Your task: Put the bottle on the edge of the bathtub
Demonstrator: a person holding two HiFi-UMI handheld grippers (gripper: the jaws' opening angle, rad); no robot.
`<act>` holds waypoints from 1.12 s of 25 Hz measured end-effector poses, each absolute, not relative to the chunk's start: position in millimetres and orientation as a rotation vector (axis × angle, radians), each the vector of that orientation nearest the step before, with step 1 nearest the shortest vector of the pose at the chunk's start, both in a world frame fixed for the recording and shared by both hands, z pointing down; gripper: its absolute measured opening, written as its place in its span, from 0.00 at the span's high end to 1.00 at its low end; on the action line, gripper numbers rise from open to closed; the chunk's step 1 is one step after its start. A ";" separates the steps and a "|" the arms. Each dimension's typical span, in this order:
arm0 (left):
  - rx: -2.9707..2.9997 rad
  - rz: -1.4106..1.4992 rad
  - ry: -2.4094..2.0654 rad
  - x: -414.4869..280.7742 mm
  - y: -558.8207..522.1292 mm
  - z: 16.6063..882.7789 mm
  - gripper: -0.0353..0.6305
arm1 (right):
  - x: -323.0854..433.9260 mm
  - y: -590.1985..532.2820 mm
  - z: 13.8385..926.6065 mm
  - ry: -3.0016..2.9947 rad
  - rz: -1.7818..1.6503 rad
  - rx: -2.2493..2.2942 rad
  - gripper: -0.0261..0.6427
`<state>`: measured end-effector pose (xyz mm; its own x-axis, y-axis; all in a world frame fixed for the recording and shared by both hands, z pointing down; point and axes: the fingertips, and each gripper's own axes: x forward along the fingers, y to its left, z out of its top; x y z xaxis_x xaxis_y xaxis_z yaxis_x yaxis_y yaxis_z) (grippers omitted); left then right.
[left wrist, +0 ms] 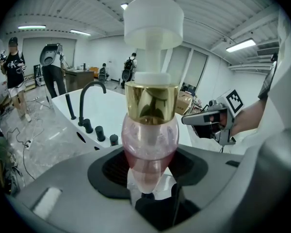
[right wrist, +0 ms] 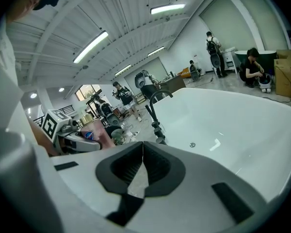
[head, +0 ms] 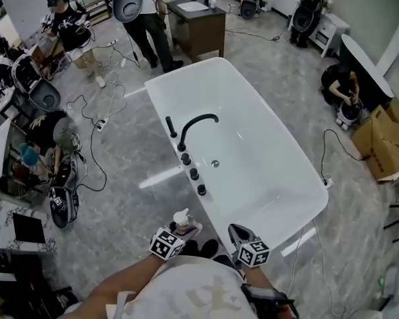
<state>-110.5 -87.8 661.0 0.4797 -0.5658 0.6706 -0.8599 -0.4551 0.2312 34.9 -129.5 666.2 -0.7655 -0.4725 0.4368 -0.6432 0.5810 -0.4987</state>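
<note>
Bottle (left wrist: 150, 140), pink with a gold collar and white pump, stands upright, clamped in my left claw (head: 178, 232) near the bathtub (head: 279, 178) rim; my right claw (right wrist: 143, 155) is closed, empty.

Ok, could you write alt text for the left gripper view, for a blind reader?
The left gripper holds a pink pump bottle with a gold collar and white pump head between its jaws. Behind are a white bathtub with a black faucet and, at right, the right gripper.
</note>
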 end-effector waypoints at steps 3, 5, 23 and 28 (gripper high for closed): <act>2.172 0.703 -1.175 -114.0 -92.8 663.5 0.61 | 33.1 -128.2 668.2 -2.551 0.966 0.918 0.95; 2.173 0.706 -1.171 -114.2 -97.2 664.9 0.61 | 34.5 -126.7 671.0 -2.536 0.971 0.922 0.95; 2.155 0.847 -1.059 -90.6 -141.9 721.2 0.61 | 50.3 -129.8 689.3 -2.441 1.026 1.009 0.95; 2.167 0.884 -1.020 -76.7 -151.0 738.1 0.61 | 63.5 -128.6 694.9 -2.408 1.047 1.042 0.95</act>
